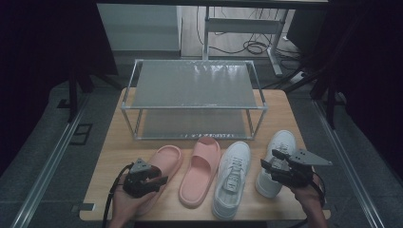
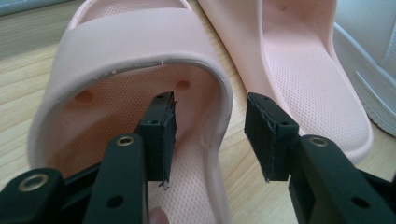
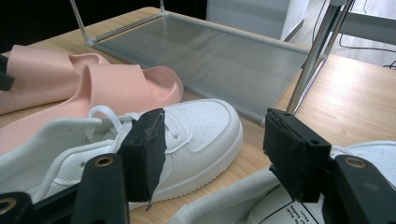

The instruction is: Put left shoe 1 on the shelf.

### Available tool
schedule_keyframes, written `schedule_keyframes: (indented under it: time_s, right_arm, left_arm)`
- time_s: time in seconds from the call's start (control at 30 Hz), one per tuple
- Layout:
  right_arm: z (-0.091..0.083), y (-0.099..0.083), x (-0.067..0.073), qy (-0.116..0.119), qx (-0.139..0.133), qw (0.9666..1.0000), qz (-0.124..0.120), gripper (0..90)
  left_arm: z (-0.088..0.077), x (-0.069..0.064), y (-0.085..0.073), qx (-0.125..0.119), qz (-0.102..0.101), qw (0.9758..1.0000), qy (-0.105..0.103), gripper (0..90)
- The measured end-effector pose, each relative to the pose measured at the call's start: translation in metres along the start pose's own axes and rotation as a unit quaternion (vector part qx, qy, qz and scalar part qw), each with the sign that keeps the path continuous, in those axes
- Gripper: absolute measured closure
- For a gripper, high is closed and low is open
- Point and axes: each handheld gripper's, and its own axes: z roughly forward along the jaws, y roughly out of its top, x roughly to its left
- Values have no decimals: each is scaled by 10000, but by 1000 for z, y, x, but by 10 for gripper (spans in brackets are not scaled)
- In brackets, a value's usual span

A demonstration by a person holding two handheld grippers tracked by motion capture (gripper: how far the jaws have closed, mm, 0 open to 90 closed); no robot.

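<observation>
Four pieces of footwear lie in a row on the wooden table [image 1: 280,109]: two pink slippers and two white sneakers. My left gripper [image 1: 160,175] hovers over the leftmost pink slipper [image 1: 168,156]. In the left gripper view it [image 2: 212,135] stands open, straddling that slipper's [image 2: 126,46] right side wall, one jaw inside under the strap, one outside. The pads do not press the wall. The second pink slipper [image 2: 299,70] lies just beyond. My right gripper [image 1: 271,160] is open above the rightmost sneaker [image 1: 280,142]. Between its jaws [image 3: 215,144] shows the other sneaker [image 3: 201,126].
A two-tier metal shoe rack [image 1: 192,85] with grey mesh shelves stands at the back of the table; its lower shelf [image 3: 210,56] lies just past the shoe toes. The second slipper [image 1: 202,171] and left sneaker [image 1: 233,178] sit close together. Cables run on the floor behind.
</observation>
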Motion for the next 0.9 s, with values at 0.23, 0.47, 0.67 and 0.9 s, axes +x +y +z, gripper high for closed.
schedule_keyframes:
  time_s: [0.23,0.47,0.67,0.9]
  right_arm:
    - [1,0,1,5,7,10000,-21,395]
    - [0,-1,-1,5,32,10000,-8,395]
    - [0,0,-1,-5,11,10000,16,393]
    - [-1,2,0,-11,-22,10000,-10,389]
  left_arm:
    - [12,-4,5,43,50,9999,81,616]
    - [21,-8,5,101,110,9995,261,791]
    - [18,-10,6,1,149,9989,438,832]
    - [9,-6,10,-64,131,9990,412,845]
